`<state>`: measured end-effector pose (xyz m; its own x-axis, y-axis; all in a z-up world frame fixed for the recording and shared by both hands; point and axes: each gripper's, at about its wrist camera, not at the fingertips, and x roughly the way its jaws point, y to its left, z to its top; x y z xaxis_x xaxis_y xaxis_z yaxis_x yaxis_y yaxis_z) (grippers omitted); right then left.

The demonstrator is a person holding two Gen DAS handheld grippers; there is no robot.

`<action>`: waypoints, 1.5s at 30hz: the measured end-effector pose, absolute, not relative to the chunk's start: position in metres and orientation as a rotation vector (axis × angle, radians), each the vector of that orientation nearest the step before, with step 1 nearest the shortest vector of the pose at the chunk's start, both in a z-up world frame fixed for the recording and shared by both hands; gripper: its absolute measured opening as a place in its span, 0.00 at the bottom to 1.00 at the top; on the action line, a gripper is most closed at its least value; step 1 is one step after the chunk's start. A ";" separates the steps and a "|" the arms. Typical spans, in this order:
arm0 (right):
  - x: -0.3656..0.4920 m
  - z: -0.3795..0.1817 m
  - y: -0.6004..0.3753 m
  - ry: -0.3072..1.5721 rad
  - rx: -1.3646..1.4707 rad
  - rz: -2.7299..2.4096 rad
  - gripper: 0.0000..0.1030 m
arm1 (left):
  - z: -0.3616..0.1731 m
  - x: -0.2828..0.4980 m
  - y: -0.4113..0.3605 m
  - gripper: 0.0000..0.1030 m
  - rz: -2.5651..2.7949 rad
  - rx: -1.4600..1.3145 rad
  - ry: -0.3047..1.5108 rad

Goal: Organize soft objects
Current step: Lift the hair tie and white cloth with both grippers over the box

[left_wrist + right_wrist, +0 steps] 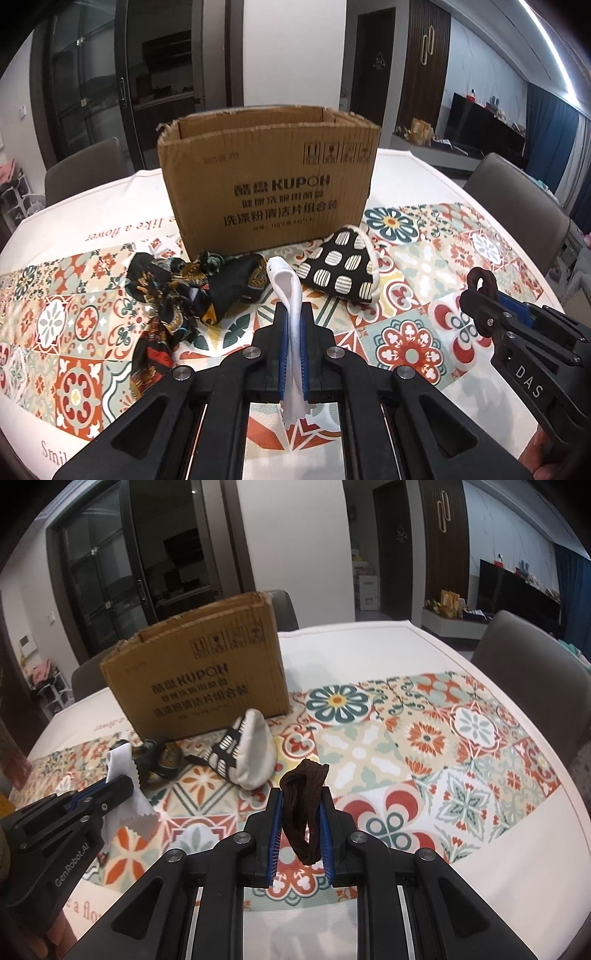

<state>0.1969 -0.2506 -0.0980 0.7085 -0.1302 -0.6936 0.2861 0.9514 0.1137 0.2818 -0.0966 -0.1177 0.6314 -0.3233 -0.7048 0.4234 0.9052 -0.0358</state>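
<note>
While one box [266,184] stands open-topped on the table [424,177], the left tongs [294,314] are clamped on one white cloth [291,295] and the right tongs [303,797] on one brown cord [301,805]; one scarf [184,295] and one pouch [343,266] lie before the box.

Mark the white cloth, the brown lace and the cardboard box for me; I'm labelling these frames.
white cloth [286,286]: left wrist view, folded loop above the claw.
brown lace [301,805]: right wrist view, bundled middle between the fingers.
cardboard box [269,184]: left wrist view, printed front wall.
</note>
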 end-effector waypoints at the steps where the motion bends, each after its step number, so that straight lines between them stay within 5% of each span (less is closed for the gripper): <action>1: 0.196 -0.094 -0.250 0.744 0.216 -0.227 0.19 | -0.114 0.280 -0.096 0.07 -0.425 0.134 0.773; 45: 0.225 0.027 -0.234 0.492 0.136 -0.033 0.19 | 0.009 0.270 -0.080 0.07 -0.325 0.055 0.525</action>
